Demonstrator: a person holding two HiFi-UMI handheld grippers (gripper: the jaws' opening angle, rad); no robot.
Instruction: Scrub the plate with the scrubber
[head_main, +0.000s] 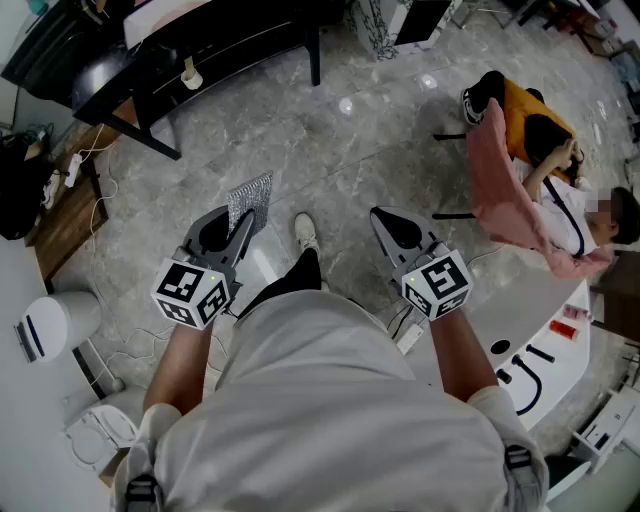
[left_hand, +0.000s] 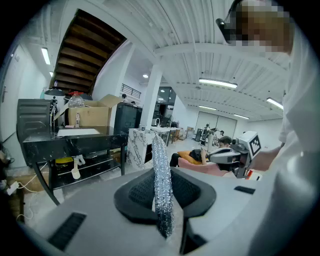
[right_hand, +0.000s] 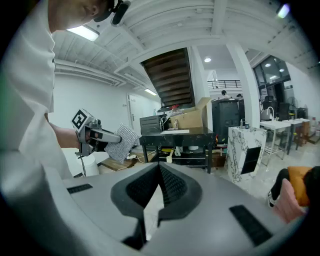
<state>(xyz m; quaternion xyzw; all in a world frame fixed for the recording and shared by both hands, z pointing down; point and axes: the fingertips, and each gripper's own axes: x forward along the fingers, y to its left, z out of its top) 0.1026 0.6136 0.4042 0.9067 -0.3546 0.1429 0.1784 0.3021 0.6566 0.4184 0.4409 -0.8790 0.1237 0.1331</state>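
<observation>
My left gripper (head_main: 240, 226) is shut on a flat silver mesh scrubber (head_main: 250, 198), held out over the floor in front of my body. In the left gripper view the scrubber (left_hand: 161, 185) stands edge-on between the black pads and sticks up past the tips. My right gripper (head_main: 386, 226) is held level to the right of it, shut with nothing in it; its pads (right_hand: 170, 186) meet at the tip. The right gripper view shows the left gripper (right_hand: 93, 135) with the scrubber (right_hand: 122, 143). No plate is in view.
A black table (head_main: 150, 62) with a lower shelf stands ahead at the left. A seated person (head_main: 530, 165) is at the right, beside a white curved counter (head_main: 545, 335). A white bin (head_main: 55, 322) and cables lie at my left. A marble pedestal (right_hand: 245, 152) stands further off.
</observation>
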